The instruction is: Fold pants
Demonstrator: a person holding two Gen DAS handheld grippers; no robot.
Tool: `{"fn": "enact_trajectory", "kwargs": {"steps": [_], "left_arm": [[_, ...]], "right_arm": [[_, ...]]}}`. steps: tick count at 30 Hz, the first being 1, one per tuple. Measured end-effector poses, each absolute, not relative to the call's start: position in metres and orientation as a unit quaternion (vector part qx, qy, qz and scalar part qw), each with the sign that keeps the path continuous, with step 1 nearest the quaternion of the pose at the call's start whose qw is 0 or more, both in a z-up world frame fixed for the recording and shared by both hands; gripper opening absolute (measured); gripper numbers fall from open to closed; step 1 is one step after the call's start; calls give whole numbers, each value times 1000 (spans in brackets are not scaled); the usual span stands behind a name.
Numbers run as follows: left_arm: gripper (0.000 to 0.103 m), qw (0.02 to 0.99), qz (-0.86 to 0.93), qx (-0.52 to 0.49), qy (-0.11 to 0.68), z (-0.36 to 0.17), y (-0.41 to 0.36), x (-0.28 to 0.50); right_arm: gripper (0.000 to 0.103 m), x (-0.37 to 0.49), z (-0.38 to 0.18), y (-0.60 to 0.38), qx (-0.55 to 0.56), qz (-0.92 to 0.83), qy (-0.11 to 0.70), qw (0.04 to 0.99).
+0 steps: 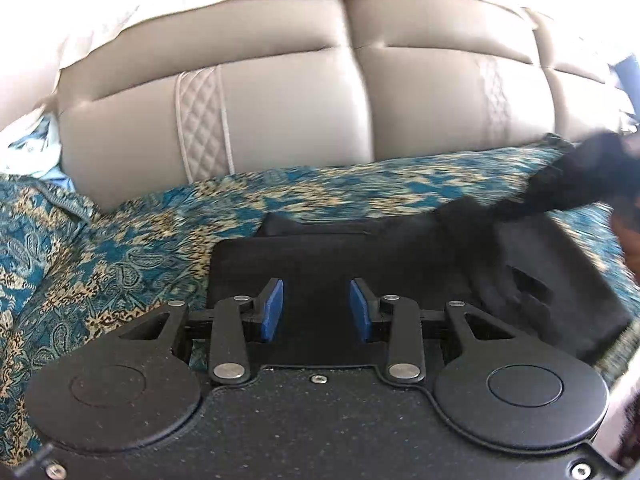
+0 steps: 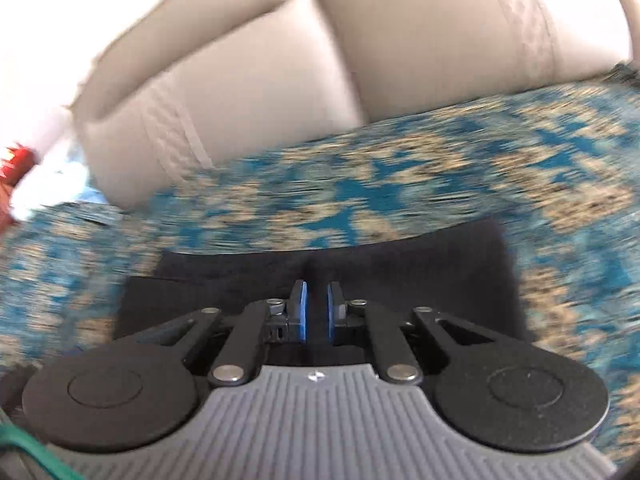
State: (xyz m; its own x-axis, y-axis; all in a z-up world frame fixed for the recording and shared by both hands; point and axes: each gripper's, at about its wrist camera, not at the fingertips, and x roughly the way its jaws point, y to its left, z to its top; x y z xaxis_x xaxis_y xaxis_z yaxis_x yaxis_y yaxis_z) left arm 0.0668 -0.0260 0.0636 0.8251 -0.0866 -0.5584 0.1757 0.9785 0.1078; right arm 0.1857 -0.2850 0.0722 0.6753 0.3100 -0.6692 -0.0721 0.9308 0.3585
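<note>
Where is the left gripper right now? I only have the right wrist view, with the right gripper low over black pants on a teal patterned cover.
Observer: The left gripper hovers over the pants too, toward their left end.
Operator: Is it holding any cloth?
Observer: No. Its blue pads stand well apart with nothing between them.
Operator: Anything else near the pants on that side?
Observer: A dark blurred shape reaches in from the right edge above the pants. I cannot tell what it is.
</note>
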Motion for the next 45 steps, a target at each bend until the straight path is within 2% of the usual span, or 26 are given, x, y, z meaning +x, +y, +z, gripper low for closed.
{"fn": "enact_trajectory", "kwargs": {"steps": [2, 4, 5, 6, 11, 13, 15, 20, 22, 23, 25, 26, 27, 28, 29, 30, 33, 36, 41, 45], "left_arm": [[35, 953, -56, 67, 291, 60, -19, 83], [35, 951, -45, 55, 301, 56, -12, 99], [35, 949, -38, 51, 308, 51, -9, 110], [35, 948, -33, 49, 313, 46, -8, 116], [35, 941, -19, 46, 334, 26, -4, 138], [36, 942, -18, 46, 332, 20, -3, 142], [36, 943, -18, 46, 328, 19, -3, 142], [36, 945, -18, 41, 325, 20, -3, 145], [37, 945, -19, 39, 325, 20, -3, 145], [37, 945, -19, 39, 325, 21, -3, 146], [38, 945, -18, 41, 325, 20, -3, 145], [38, 945, -18, 43, 325, 20, -3, 145], [39, 945, -17, 44, 325, 20, -3, 145], [39, 946, -17, 43, 321, 20, -3, 145], [39, 946, -16, 43, 321, 19, -3, 144], [40, 946, -15, 43, 321, 19, -4, 144], [40, 945, -14, 44, 322, 19, -4, 145], [41, 944, -14, 44, 326, 20, -4, 145], [42, 943, -14, 38, 330, 20, -2, 145], [42, 943, -12, 37, 331, 20, -1, 145]], "right_arm": [[27, 185, 70, -295, 158, 110, 397, 897], [42, 183, 70, -304, 171, 126, 406, 889], [57, 180, 70, -305, 167, 136, 409, 887], [63, 178, 70, -305, 160, 147, 410, 886], [65, 168, 58, -293, 113, 170, 447, 871], [58, 163, 50, -288, 103, 178, 457, 866], [28, 155, 53, -281, 77, 189, 459, 865], [5, 143, 57, -277, 64, 218, 509, 830], [5, 137, 63, -274, 42, 240, 511, 824], [9, 132, 66, -272, 23, 247, 510, 824], [24, 131, 67, -276, 24, 230, 509, 829], [39, 131, 66, -281, 34, 216, 504, 835], [50, 134, 66, -285, 46, 202, 496, 843], [56, 138, 67, -290, 61, 199, 487, 848], [67, 141, 68, -293, 80, 199, 473, 854], [75, 144, 70, -296, 103, 201, 455, 861], [79, 152, 71, -287, 119, 192, 411, 883], [83, 160, 64, -260, 70, 173, 385, 904], [89, 172, 55, -230, 39, 183, 372, 909], [89, 178, 45, -222, 35, 177, 364, 914]]}}
